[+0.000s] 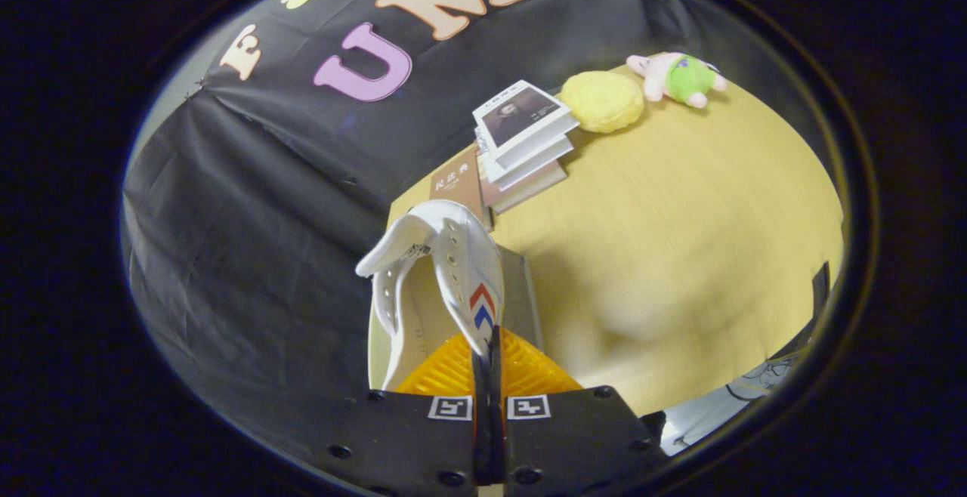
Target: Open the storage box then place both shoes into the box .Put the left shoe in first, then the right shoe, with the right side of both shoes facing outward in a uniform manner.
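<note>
White shoe with a red and blue chevron hangs at centre frame, its side wall pinched between the closed fingers of the gripper below. Behind it stands a grey box. Books and two plush toys sit upper right on the yellow table.

The shoe is white, with a red and blue arrow mark on its side. The table is yellow. The books are white, and one leaning book is brown. The round soft toy is yellow. The other soft toy looks pink and green, but it is small.
</note>
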`<state>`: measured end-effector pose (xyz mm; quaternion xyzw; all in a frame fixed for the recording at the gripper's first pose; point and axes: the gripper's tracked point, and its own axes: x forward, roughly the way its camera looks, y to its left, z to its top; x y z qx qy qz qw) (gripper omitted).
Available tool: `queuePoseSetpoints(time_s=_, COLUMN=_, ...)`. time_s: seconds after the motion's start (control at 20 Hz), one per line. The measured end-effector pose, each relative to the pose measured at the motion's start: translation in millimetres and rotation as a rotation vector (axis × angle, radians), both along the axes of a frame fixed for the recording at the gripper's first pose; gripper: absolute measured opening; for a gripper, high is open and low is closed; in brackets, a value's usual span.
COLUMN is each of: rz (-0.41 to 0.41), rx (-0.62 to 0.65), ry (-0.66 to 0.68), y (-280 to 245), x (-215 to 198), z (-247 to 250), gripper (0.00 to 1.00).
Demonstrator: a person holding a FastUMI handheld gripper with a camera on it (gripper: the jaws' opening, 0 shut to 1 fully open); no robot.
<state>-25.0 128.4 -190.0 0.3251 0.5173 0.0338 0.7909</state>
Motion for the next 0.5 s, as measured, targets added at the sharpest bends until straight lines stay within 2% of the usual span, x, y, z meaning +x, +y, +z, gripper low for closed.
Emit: queuePoseSetpoints(time_s=0.5, rz=0.032, rx=-0.030, ry=0.030, y=49.6, x=11.6, z=-23.6, gripper=0.03)
